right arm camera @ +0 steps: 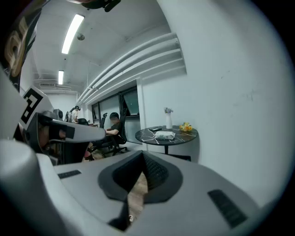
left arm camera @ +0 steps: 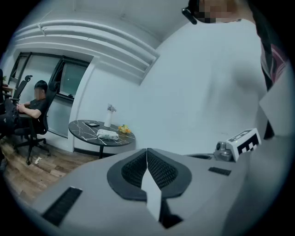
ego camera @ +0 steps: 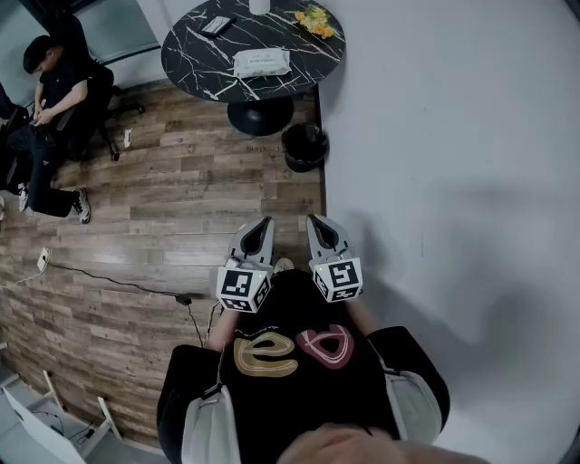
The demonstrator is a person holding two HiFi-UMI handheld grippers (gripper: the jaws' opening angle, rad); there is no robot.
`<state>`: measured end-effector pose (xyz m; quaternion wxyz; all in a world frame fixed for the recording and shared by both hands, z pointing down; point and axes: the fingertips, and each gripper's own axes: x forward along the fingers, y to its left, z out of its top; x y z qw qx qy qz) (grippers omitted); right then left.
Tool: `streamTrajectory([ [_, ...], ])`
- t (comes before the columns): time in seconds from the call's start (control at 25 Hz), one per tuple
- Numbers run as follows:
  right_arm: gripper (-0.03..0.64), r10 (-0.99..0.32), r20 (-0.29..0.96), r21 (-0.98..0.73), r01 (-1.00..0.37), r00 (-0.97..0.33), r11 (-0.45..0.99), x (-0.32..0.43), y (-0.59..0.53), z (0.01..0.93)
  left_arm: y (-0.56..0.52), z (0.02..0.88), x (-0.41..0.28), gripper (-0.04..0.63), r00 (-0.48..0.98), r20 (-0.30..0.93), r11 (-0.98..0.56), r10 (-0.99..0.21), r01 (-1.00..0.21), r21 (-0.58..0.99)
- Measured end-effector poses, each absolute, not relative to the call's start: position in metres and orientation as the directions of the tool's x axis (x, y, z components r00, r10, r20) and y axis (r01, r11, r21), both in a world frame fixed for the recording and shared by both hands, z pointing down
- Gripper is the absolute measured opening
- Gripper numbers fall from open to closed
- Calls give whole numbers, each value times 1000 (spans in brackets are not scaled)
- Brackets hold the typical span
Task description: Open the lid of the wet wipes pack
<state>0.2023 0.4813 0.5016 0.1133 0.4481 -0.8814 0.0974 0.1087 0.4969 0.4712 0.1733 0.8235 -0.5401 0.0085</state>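
Note:
The wet wipes pack [ego camera: 261, 62] is a white packet lying flat on a round black marble table [ego camera: 190, 54], far ahead of me. It also shows small in the left gripper view as the wipes pack [left arm camera: 107, 134] and in the right gripper view as the wipes pack [right arm camera: 164, 134]. My left gripper [ego camera: 263, 225] and right gripper [ego camera: 317, 223] are held side by side close to my chest, well short of the table. Both are shut with nothing between the jaws, seen at the left gripper [left arm camera: 147, 152] and the right gripper [right arm camera: 142, 156].
A white bottle [left arm camera: 109, 115], a dark phone [ego camera: 216, 25] and yellow flowers [ego camera: 314, 18] share the table. A black bin [ego camera: 304, 145] stands by the table's foot beside the white wall [ego camera: 453, 136]. A person sits on an office chair [ego camera: 50, 100] at the left. A cable [ego camera: 109, 279] runs across the wooden floor.

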Motion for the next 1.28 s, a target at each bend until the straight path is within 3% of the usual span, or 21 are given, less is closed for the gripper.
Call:
streamTrajectory([
  [0.68, 11, -800, 262, -89, -839, -540, 538, 177, 424, 492, 432, 472, 72, 18, 445, 194, -376, -874, -874, 307],
  [1.28, 11, -835, 279, -90, -878, -475, 470, 115, 340, 495, 339, 475, 0, 17, 528, 196, -463, -826, -835, 298],
])
